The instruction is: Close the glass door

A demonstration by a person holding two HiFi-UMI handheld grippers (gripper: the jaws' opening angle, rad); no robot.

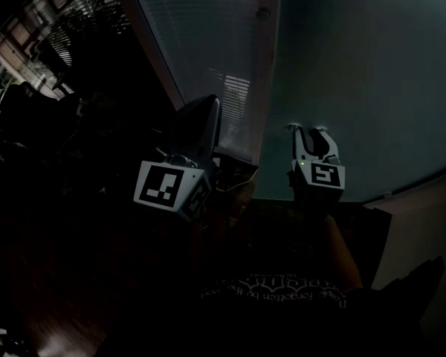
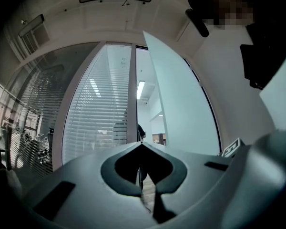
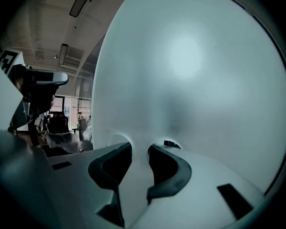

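our right tool (image 1: pixel 311 130), slightly parted and empty, sits nearest the glass door (image 1: pixel 372 73) straight ahead; left tool (image 1: pixel 199 121) pinched together, empty.

Slatted blinds (image 2: pixel 100 118) hang left of a lit ceiling lamp (image 2: pixel 140 89).

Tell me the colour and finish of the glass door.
The glass door is pale blue-grey, frosted and plain; the right gripper view shows it best.
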